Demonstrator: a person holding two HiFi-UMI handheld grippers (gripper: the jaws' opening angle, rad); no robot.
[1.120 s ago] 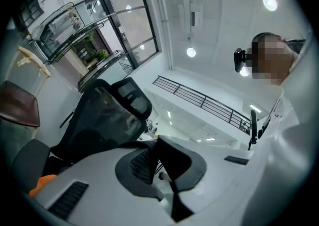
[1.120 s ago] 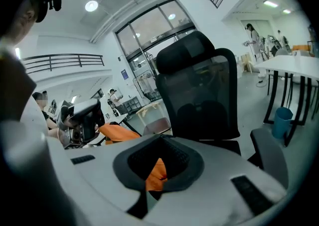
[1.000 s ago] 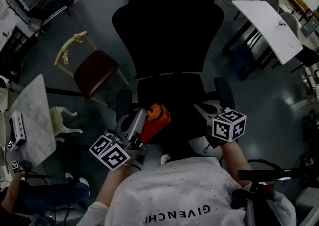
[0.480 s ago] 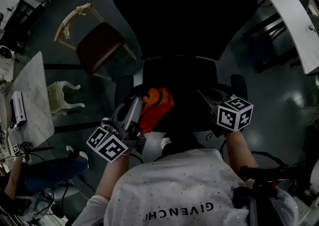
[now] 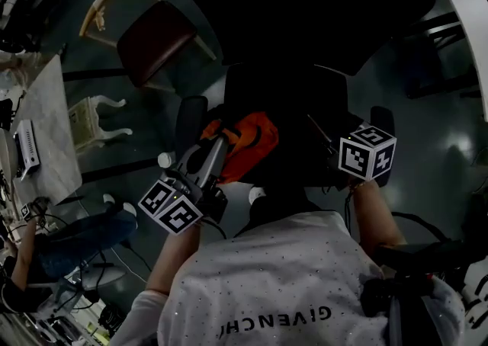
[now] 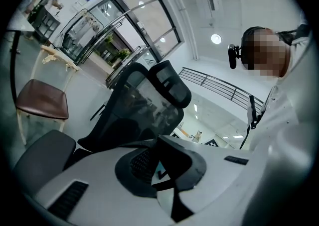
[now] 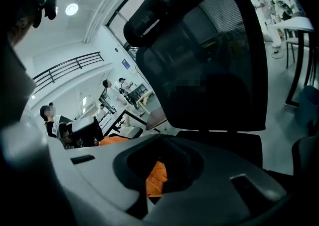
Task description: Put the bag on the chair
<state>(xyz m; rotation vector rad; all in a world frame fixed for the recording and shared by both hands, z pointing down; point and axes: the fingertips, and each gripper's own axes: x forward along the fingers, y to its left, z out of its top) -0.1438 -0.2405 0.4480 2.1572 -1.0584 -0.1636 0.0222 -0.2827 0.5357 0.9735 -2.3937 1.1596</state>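
Bag (image 5: 252, 142), orange, hangs at the front left corner of the black chair (image 5: 290, 93) seat; I cannot tell whether it rests there yet. My left tongs (image 6: 158, 170) are pressed together, tips at the bag's left edge. My right tongs (image 7: 164, 170) are clamped on a fold of its orange fabric.

White speckled T-shirt (image 5: 267, 276), dark lettering, black-and-white marker cubes (image 5: 367, 153)
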